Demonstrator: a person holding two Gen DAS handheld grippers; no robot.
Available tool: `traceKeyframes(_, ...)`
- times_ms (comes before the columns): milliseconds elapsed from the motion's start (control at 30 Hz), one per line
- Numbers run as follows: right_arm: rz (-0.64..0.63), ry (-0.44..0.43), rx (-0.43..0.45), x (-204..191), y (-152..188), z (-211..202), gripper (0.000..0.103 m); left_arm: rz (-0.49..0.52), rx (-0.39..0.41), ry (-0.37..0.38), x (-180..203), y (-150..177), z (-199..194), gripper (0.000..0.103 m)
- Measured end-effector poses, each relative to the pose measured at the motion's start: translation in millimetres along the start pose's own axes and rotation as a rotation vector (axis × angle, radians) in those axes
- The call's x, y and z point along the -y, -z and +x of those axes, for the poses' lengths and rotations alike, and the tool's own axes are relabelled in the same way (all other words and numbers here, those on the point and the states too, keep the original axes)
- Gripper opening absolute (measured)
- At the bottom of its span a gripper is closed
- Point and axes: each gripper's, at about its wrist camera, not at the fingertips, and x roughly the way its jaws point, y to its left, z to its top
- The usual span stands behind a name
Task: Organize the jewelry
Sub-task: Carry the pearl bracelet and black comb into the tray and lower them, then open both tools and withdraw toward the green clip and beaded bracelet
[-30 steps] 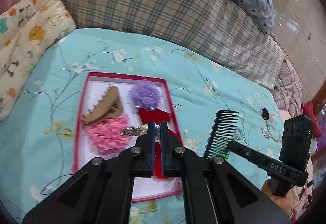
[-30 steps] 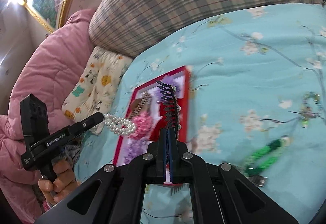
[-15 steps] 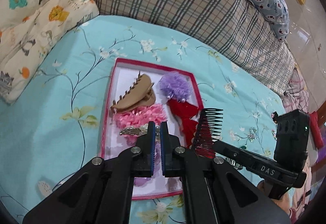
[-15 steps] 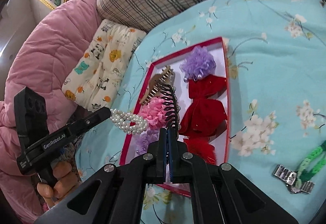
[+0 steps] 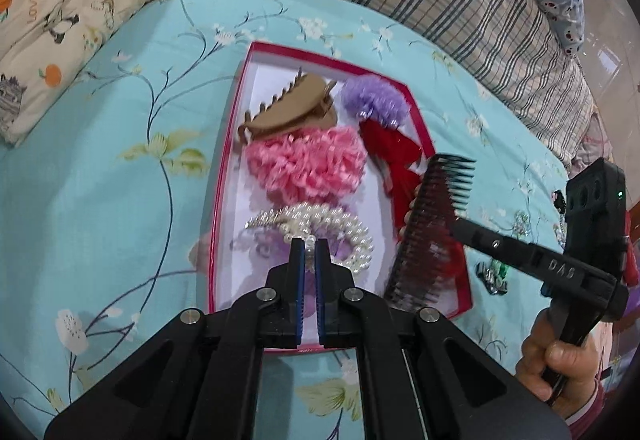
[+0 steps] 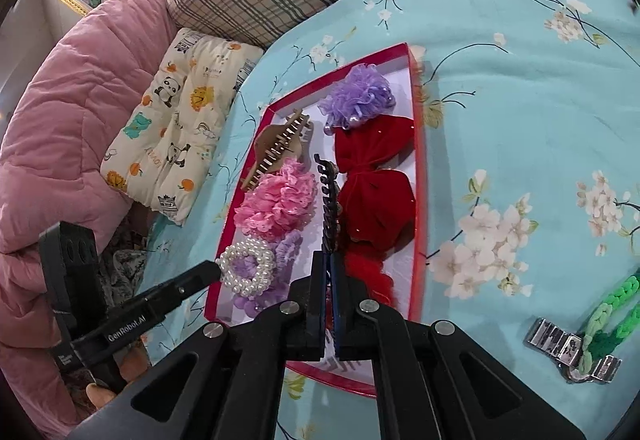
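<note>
Lilac scrunchie point(image 5: 260, 246) half hidden beneath pearl bracelet point(image 5: 340, 224) in red tray point(image 5: 224, 175)

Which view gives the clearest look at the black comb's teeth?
The left wrist view: the black comb faces it broadside over the red tray, both rows of teeth visible. The right wrist view catches the comb edge-on, a thin line rising from the right tool.

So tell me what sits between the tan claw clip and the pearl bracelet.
The pink scrunchie fills that stretch, clip beyond, bracelet nearer; clearest in the left wrist view.
</note>
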Motion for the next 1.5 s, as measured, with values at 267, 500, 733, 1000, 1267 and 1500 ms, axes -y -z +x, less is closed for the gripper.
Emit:
traceKeyframes(267,0.022,0.006,-0.012,6.7,3.9,0.7,0.003,0.021,-0.021,-0.036,2.6,7.2,6.1,0.003)
traceKeyframes(500,0.029,0.032,-0.014,10.0,4.3,-0.9,0.008,0.024,-0.041,-0.046,2.9,7.6,8.5,0.003)
traceKeyframes(733,0.022,0.05,-0.008,8.9,5.4,-5.1,0.01,0.019,-0.053,-0.058,2.4,8.3,8.1,0.003)
traceKeyframes(1000,0.029,0.053,0.023,9.2,6.5,-18.8,0.038,0.038,-0.034,-0.09,9.3,10.7,-4.5,0.035)
traceKeyframes(1267,0.038,0.096,0.081,29.6,11.9,-56.2,0.038,0.071,-0.006,-0.073,28.5,7.2,-16.3,0.041)
traceKeyframes(1500,0.125,0.183,0.131,77.4,24.7,-98.0,0.038,0.132,-0.005,-0.026,62.6,9.8,-17.3,0.048)
